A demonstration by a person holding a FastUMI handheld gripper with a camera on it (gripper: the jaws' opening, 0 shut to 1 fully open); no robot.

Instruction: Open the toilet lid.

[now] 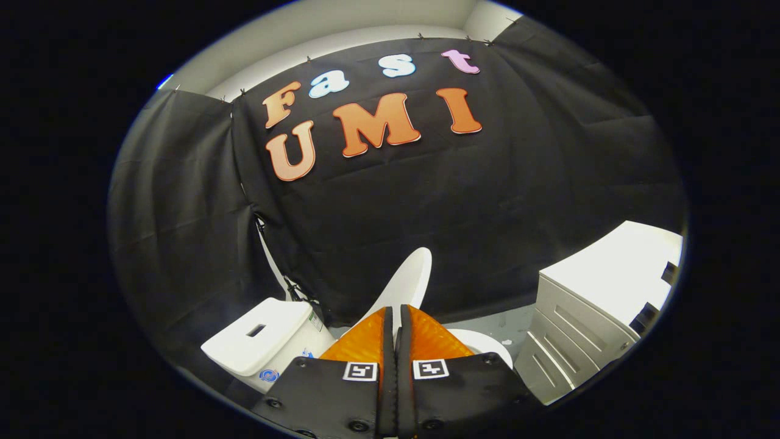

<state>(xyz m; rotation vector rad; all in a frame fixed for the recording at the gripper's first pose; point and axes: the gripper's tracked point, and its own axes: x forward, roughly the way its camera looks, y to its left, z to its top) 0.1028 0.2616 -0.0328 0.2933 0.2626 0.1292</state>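
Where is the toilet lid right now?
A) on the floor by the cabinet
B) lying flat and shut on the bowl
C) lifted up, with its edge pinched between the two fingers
C: the toilet lid stands raised above the bowl, its edge caught in the closed gripper.

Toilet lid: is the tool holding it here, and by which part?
Yes: the tool is shut on the raised toilet lid, pinching its free front edge between both fingers.
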